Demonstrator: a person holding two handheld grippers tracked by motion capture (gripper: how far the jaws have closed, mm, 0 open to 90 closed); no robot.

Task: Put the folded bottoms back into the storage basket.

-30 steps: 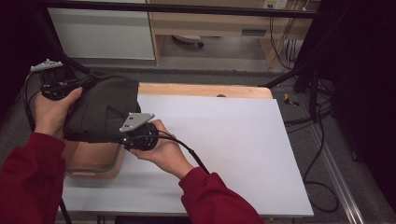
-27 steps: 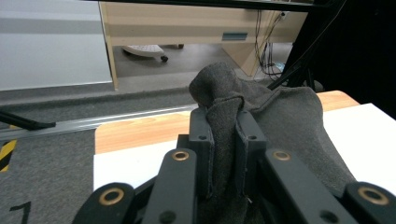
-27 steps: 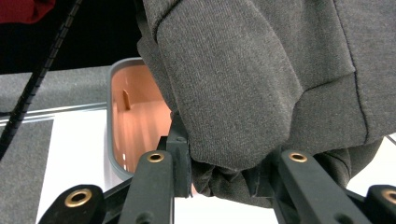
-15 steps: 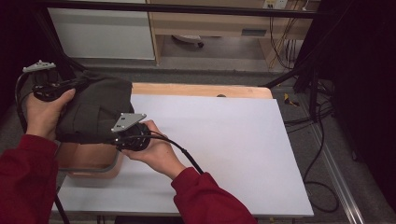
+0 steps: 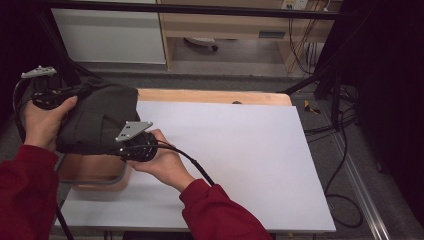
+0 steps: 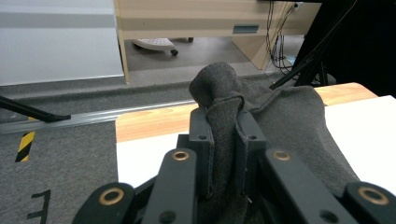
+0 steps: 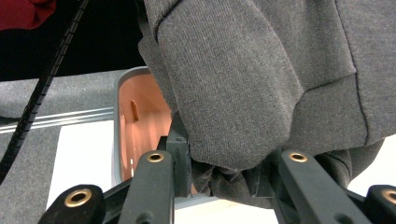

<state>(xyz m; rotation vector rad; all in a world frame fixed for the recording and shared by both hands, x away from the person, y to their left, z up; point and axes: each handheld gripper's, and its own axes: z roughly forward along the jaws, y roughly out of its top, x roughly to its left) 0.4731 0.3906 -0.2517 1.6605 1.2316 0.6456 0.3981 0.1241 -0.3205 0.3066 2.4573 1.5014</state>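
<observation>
A dark grey garment (image 5: 97, 117) hangs bunched between both grippers over a brown basket (image 5: 95, 172) at the table's left edge. My left gripper (image 5: 45, 92) holds its far left end; in the left gripper view the left gripper (image 6: 223, 128) is shut on a fold of the grey fabric (image 6: 289, 121). My right gripper (image 5: 137, 145) grips the garment's near edge. In the right gripper view the right gripper (image 7: 222, 170) is shut on gathered cloth (image 7: 243, 84), and the basket's orange inside (image 7: 140, 126) shows below it.
A white sheet (image 5: 225, 150) covers the wooden table (image 5: 215, 96) to the right of the basket. A white cabinet (image 5: 110, 35) and a wooden desk (image 5: 225, 25) stand beyond the table. Cables (image 5: 345, 150) and black stand legs (image 5: 325, 80) lie on the floor at the right.
Both hands have shifted a little to the left with the garment, so it now hangs more over the basket. Both grips are unchanged.
</observation>
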